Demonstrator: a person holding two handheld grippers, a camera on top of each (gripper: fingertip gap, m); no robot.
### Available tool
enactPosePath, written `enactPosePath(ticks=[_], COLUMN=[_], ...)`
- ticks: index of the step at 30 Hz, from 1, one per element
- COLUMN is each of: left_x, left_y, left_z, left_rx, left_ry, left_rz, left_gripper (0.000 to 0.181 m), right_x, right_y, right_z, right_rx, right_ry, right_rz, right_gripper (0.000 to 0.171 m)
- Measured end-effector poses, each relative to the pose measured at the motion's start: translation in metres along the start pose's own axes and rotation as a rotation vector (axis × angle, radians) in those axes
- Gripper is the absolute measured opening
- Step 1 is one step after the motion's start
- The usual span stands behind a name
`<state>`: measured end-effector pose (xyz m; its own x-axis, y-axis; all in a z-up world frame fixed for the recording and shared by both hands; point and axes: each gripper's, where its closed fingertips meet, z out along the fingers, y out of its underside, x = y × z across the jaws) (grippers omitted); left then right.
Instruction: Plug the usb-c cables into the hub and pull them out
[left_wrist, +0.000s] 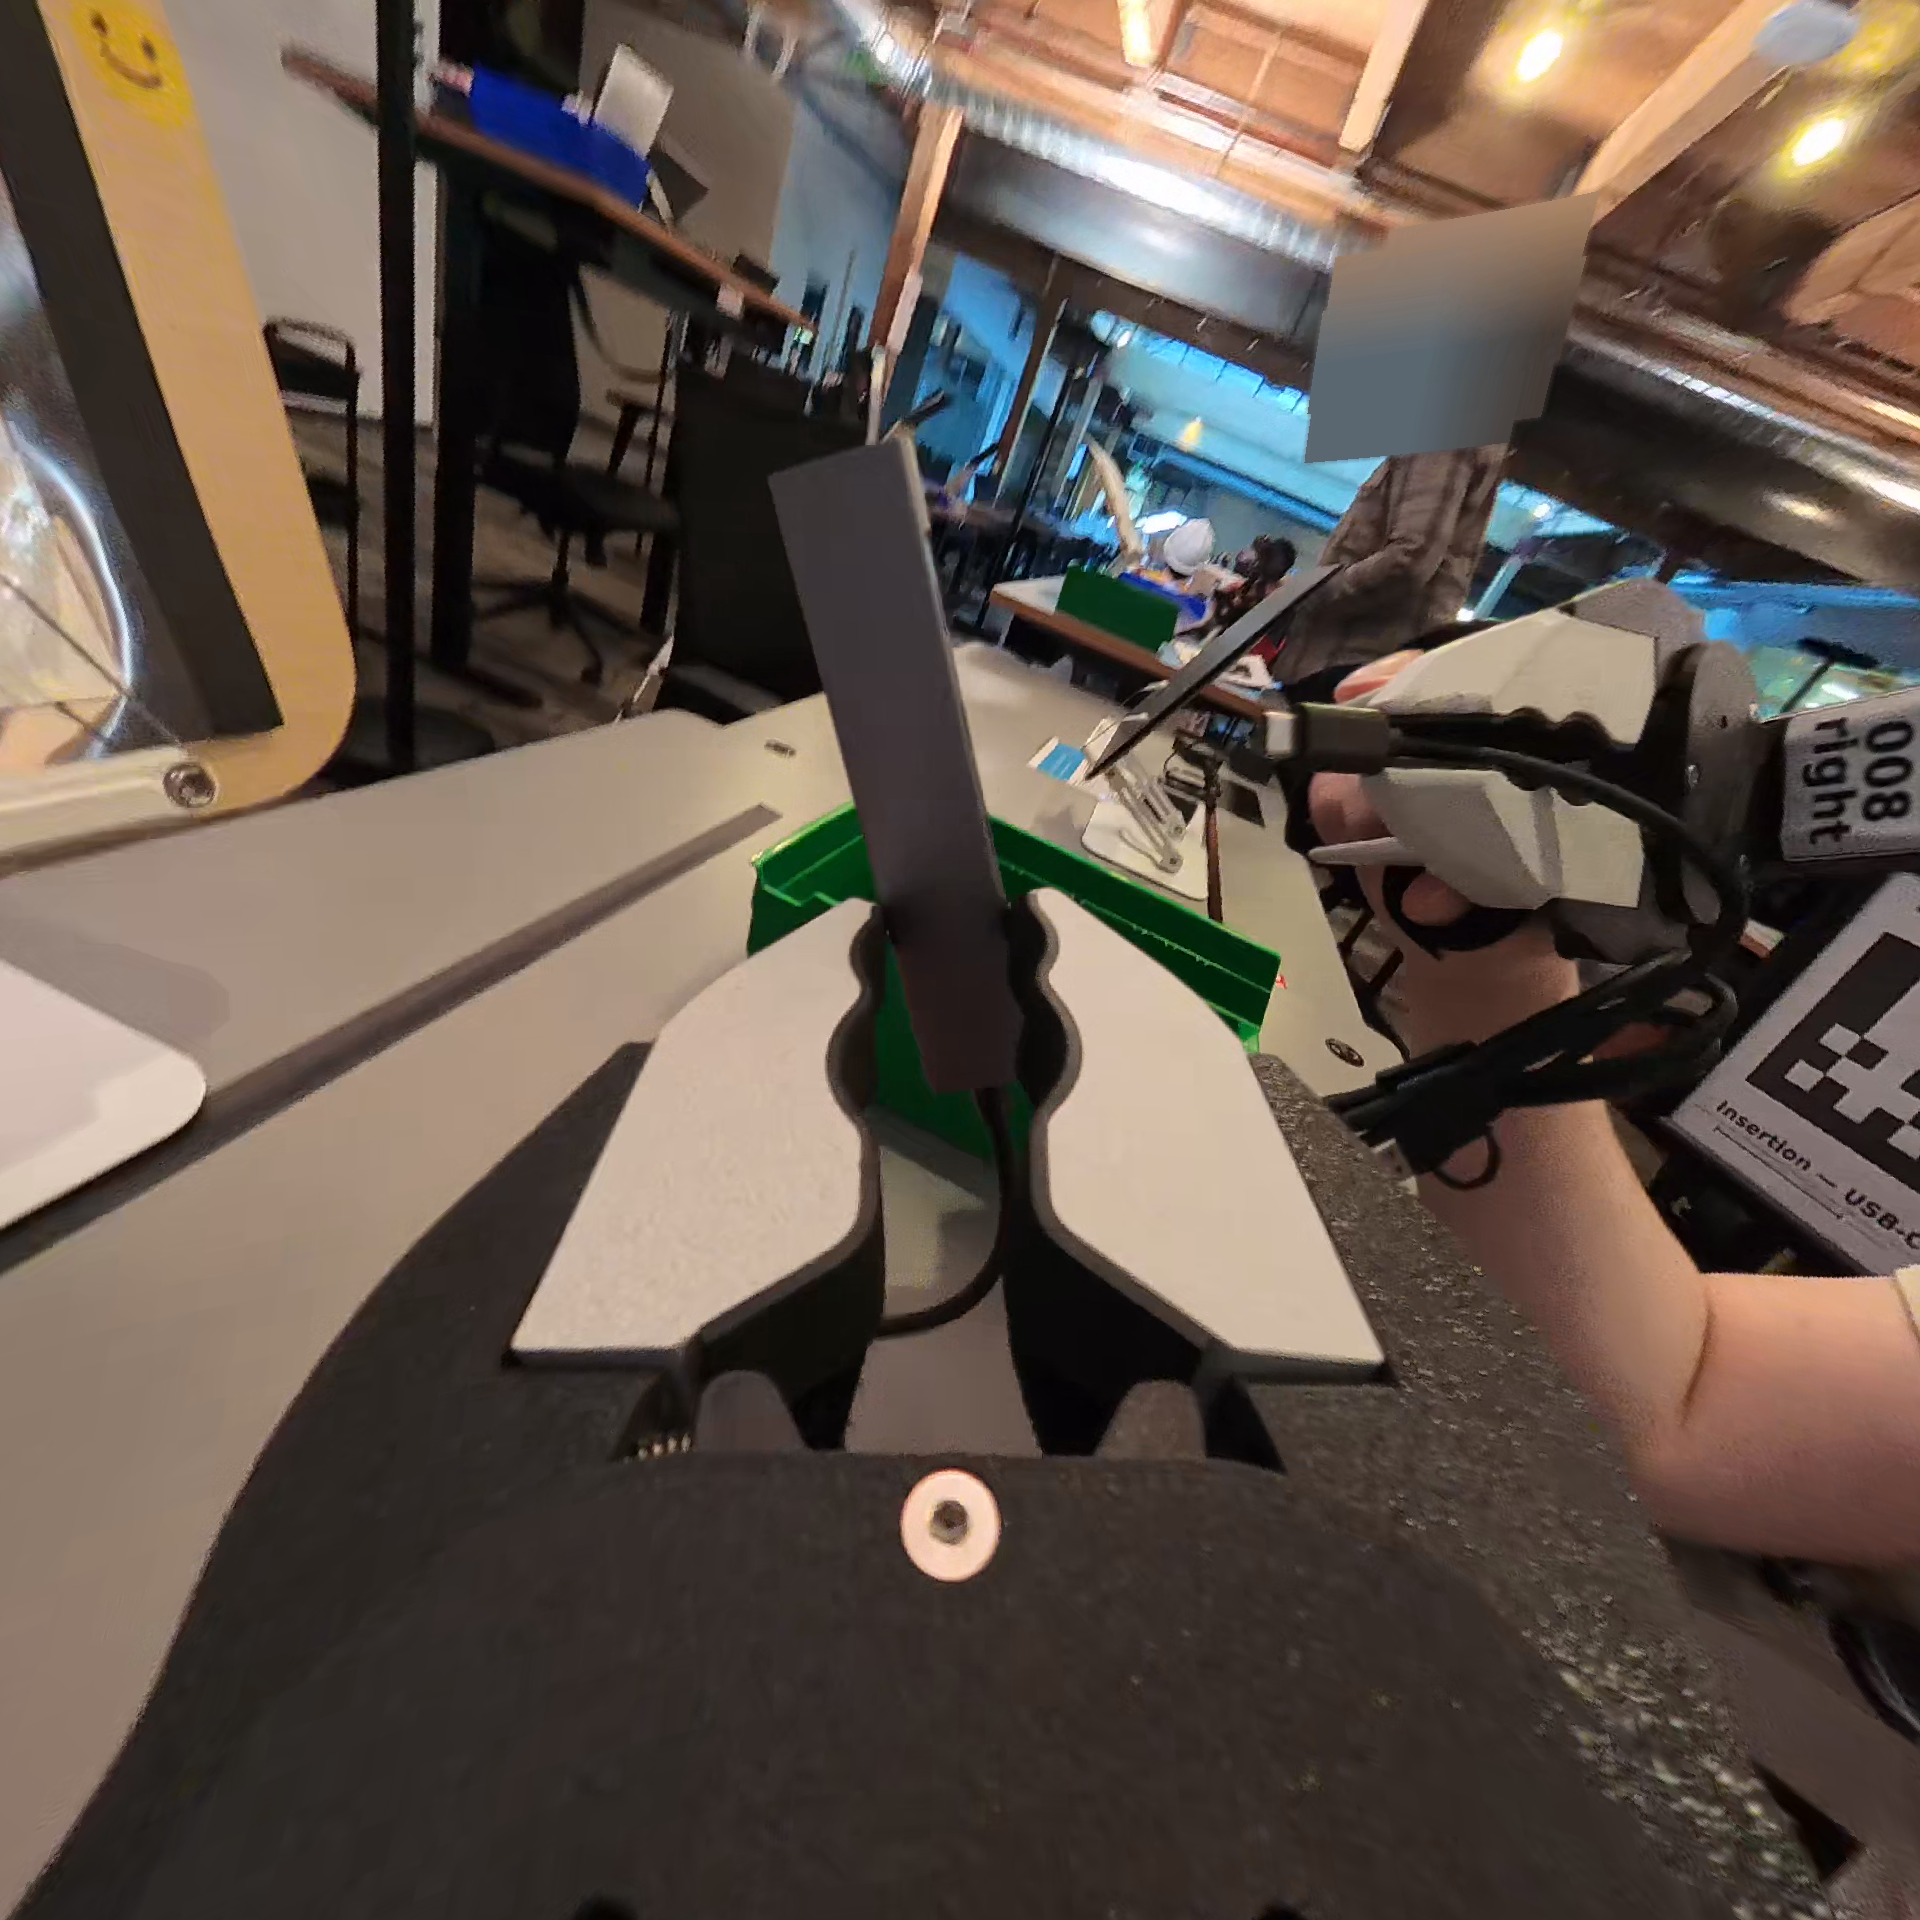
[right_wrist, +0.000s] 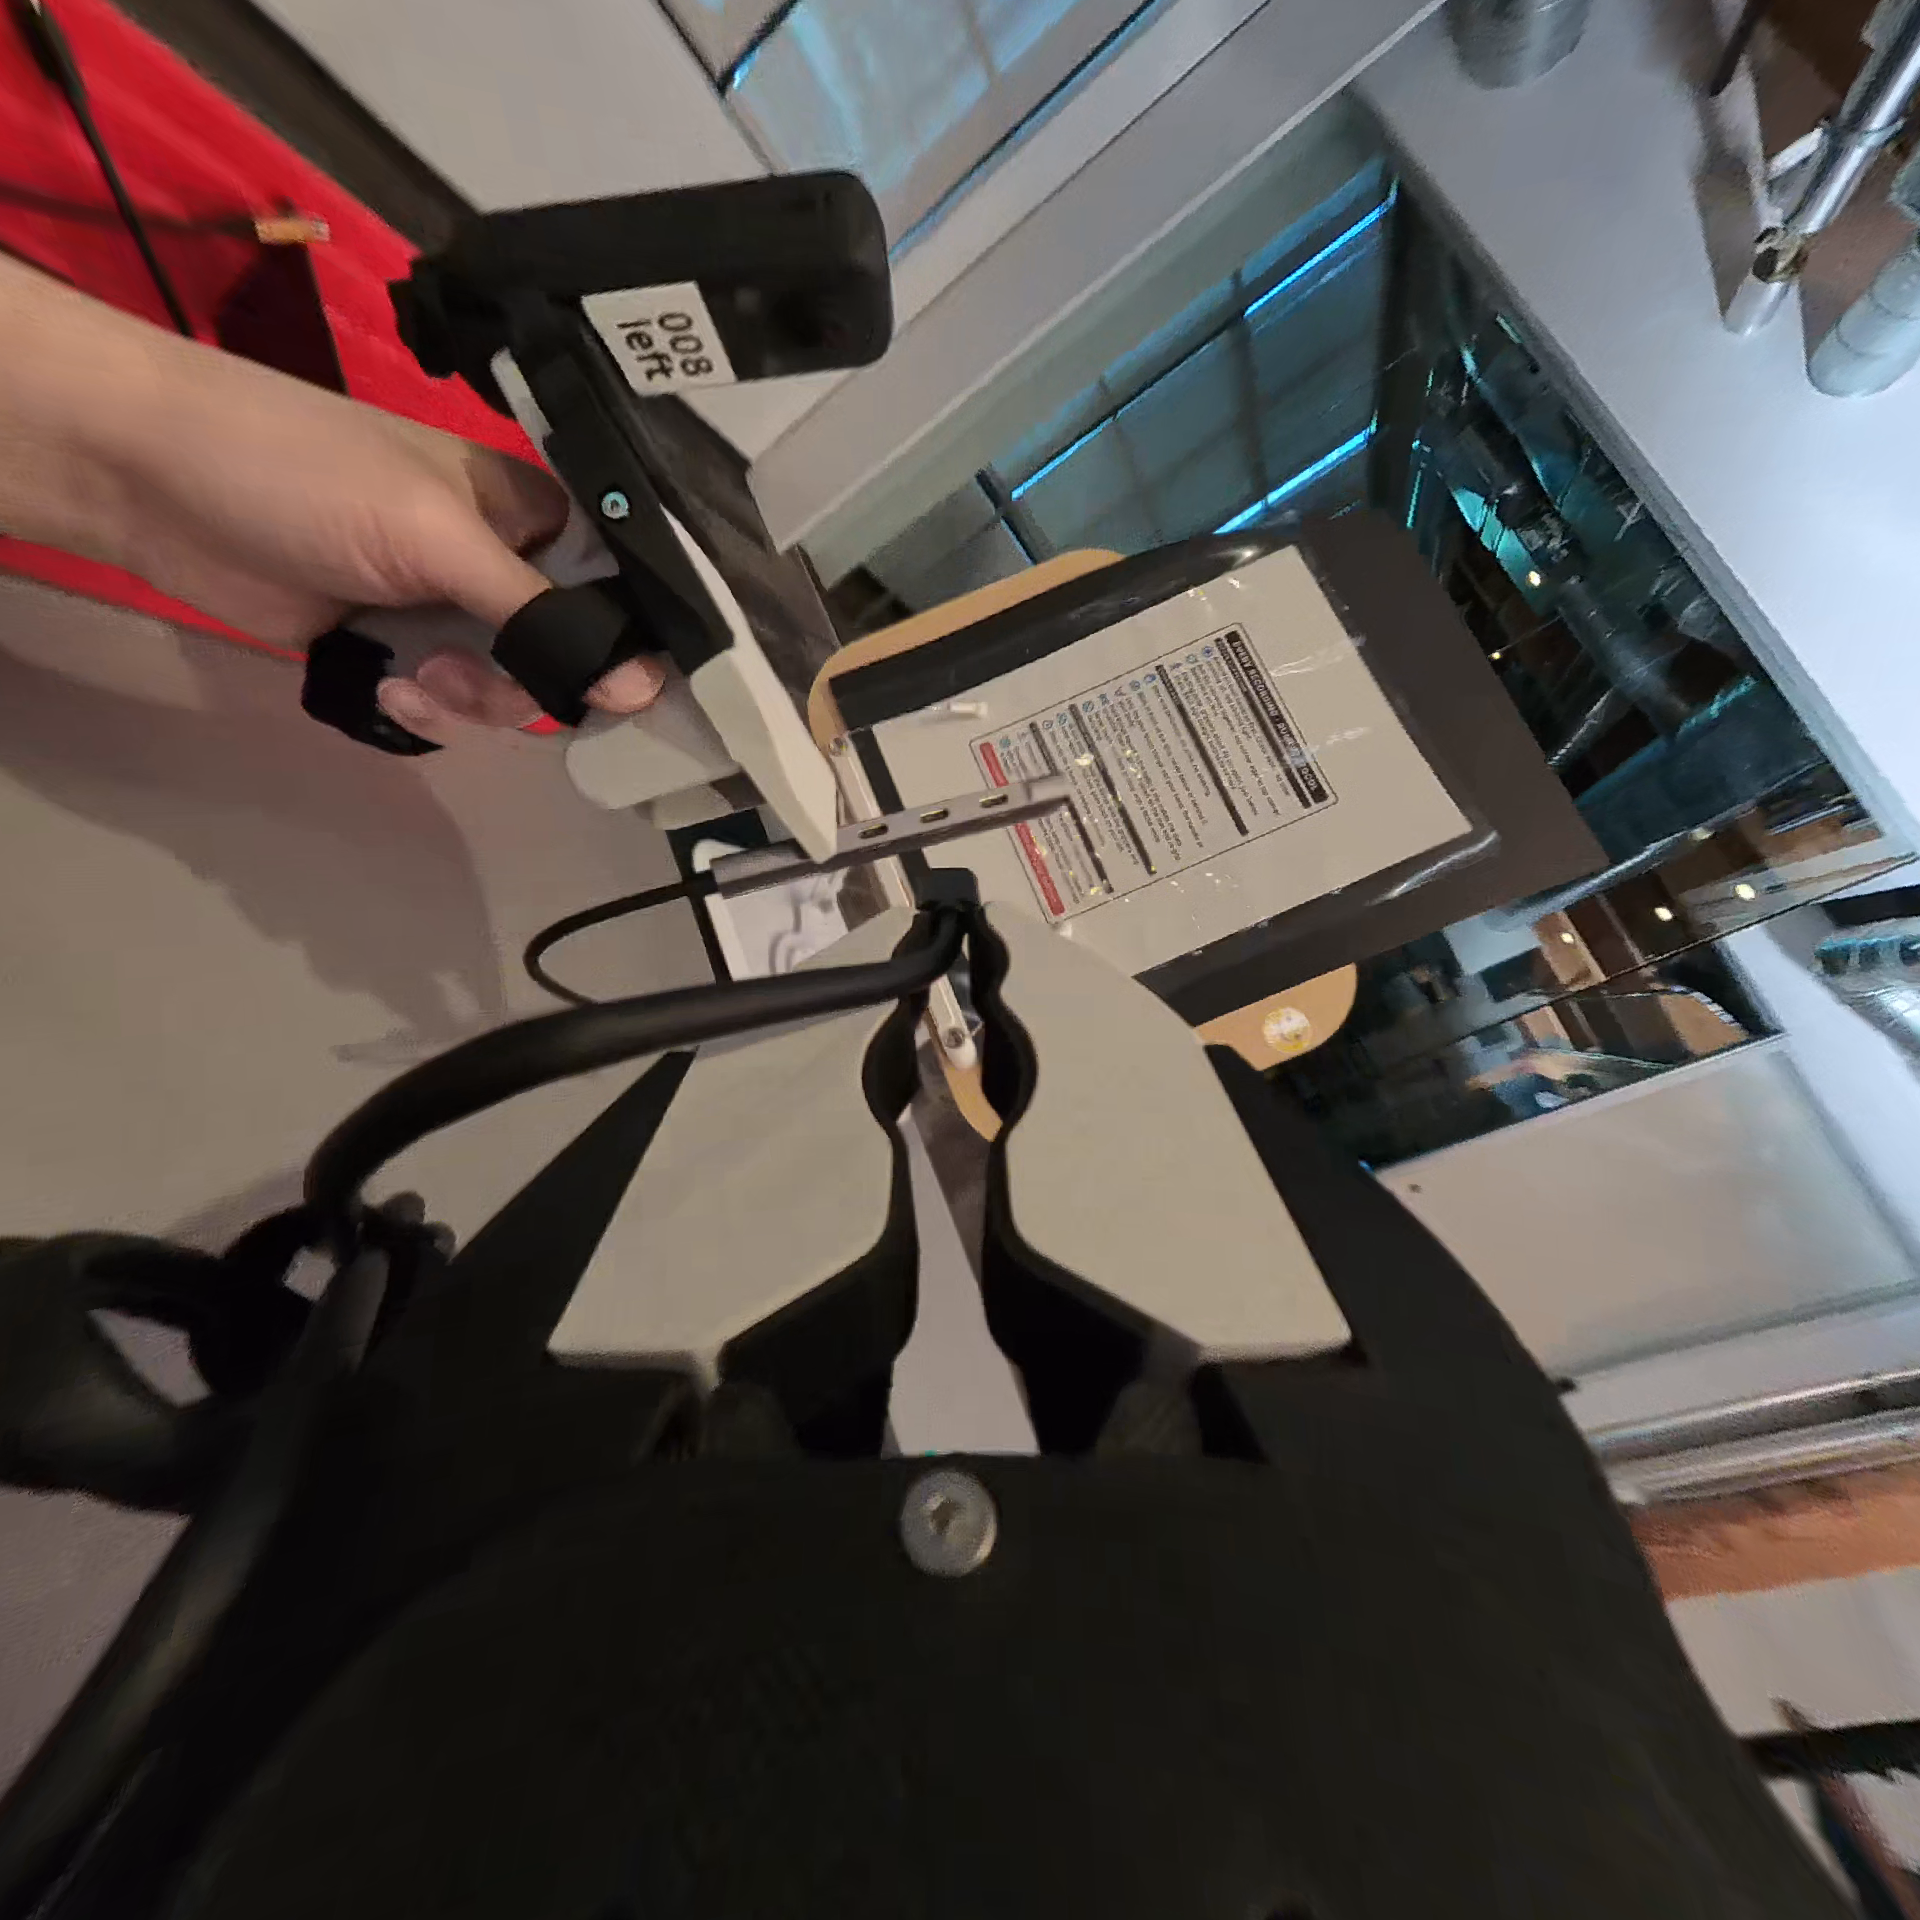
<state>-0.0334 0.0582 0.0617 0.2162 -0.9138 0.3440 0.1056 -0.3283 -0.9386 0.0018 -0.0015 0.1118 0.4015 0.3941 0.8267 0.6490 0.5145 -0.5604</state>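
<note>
Hub (left_wrist: 894, 727) upright, long axis near-vertical.

This is a workshop or lab. Exposed ceiling ducts (left_wrist: 1143, 208) run overhead. Far worktables (left_wrist: 582, 197) hold blue bins (left_wrist: 551, 135).

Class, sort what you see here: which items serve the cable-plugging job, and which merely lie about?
In use:
- hub, clamped in left gripper
- usb-c cable, plug held in right gripper

Lying about:
- green bin
- framed sheet
- table
</note>
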Motion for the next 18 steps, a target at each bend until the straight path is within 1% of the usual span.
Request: enactPosePath(ticks=[6, 8, 13, 18], left_x=[0.006, 0.005, 0.013, 0.016], left_y=[0.013, 0.016, 0.015, 0.019], left_z=[0.000, 0.001, 0.003, 0.005], left_rx=[0.020, -0.008, -0.010, -0.051], left_ry=[0.087, 0.077, 0.078, 0.040], left_rz=[-0.020, -0.003, 0.052, 0.137], left_gripper=[0.022, 0.022, 0.022, 0.022], right_x=[-0.021, -0.024, -0.020, -0.019], right_y=[0.006, 0.008, 0.011, 0.006], right_z=[0.018, 0.022, 0.026, 0.025], right_rx=[-0.149, -0.180, -0.238, -0.248], right_ry=[-0.023, -0.031, 0.010, 0.024], right_rz=[-0.177, -0.192, -0.199, -0.220], right_gripper=[0.007, 0.007, 0.007, 0.007])
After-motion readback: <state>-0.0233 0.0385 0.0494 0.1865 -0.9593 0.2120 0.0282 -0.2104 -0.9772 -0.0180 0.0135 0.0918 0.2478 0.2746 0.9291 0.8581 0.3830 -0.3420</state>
